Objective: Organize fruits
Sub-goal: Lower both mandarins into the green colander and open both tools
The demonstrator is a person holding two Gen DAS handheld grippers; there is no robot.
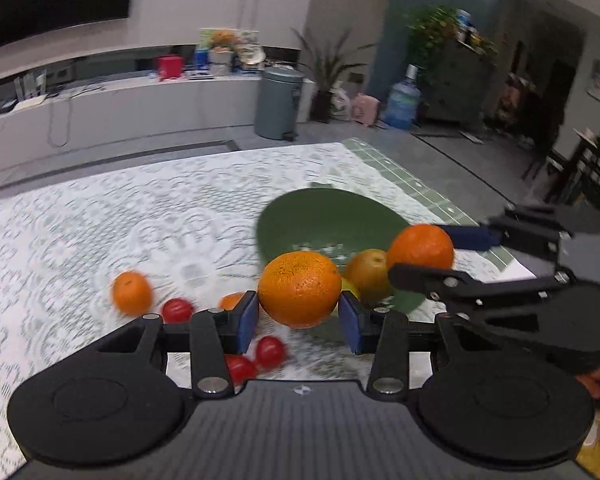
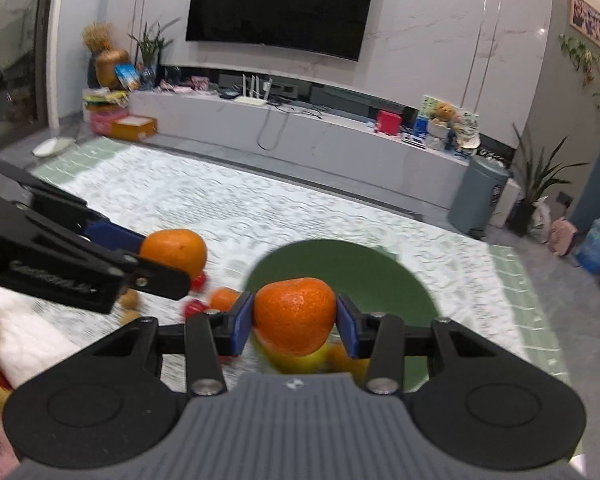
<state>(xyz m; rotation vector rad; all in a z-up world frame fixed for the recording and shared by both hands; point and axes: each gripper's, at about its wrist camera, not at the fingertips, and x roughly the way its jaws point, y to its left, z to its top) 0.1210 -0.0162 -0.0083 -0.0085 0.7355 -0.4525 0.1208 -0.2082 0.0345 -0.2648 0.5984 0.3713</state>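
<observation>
Between the blue pads of each tool we pinch an orange: left tool (image 1: 299, 310) on one orange (image 1: 299, 289), right tool (image 2: 295, 325) on another (image 2: 295, 315). The green bowl (image 2: 400, 280) lies just beyond both. Step: carrying. Next: release over the bowl, clear of each other.

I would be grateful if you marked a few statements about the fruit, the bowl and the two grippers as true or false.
1. Each gripper holds an orange. True: the left gripper clamps one orange, the right gripper another orange.
2. The bowl is red. False: the bowl is green.
3. Small red fruits lie on the cloth outside the bowl. True.
4. The bowl holds no fruit. False: a brownish fruit sits inside it.
5. The tablecloth is plain black. False: it is white lace.
</observation>
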